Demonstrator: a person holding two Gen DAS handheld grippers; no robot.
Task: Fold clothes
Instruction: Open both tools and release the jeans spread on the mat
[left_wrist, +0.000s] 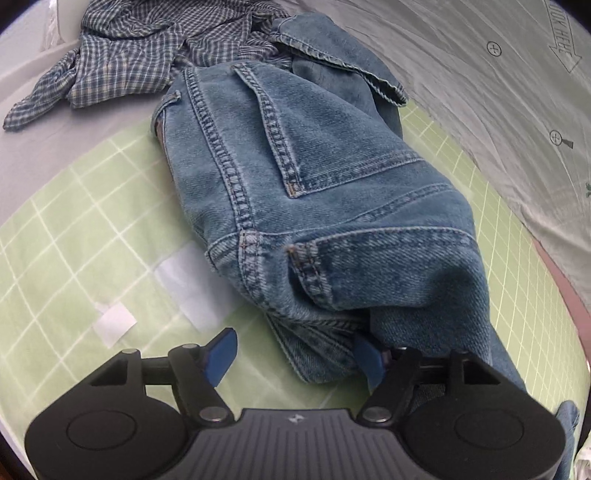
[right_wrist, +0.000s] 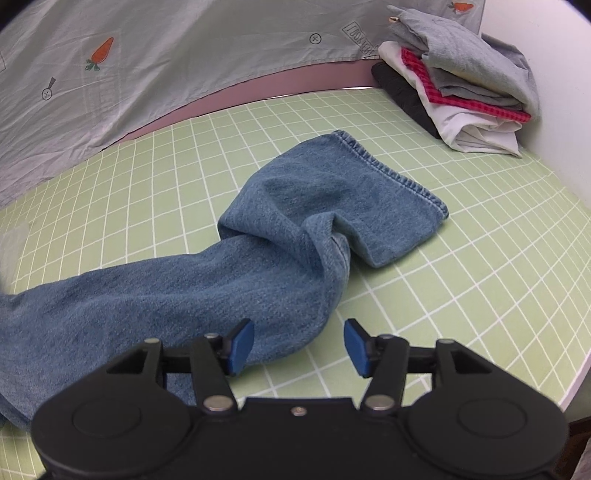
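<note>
Both pairs of fingers stand released: the left gripper (left_wrist: 295, 354) spread around the jeans (left_wrist: 295, 184) waistband, the right gripper (right_wrist: 299, 347) beside the leg. Jeans sprawl across the green grid mat (right_wrist: 461, 240), checked shirt (left_wrist: 122, 62) beyond, folded stack (right_wrist: 461, 85) at its far corner.

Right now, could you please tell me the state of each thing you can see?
Jeans: unfolded, leg end twisted.
Checked shirt: crumpled, unfolded.
Stacked clothes: folded, piled.
Left tongs: open, jeans waistband edge between them.
Right tongs: open, jeans leg edge between them.
</note>
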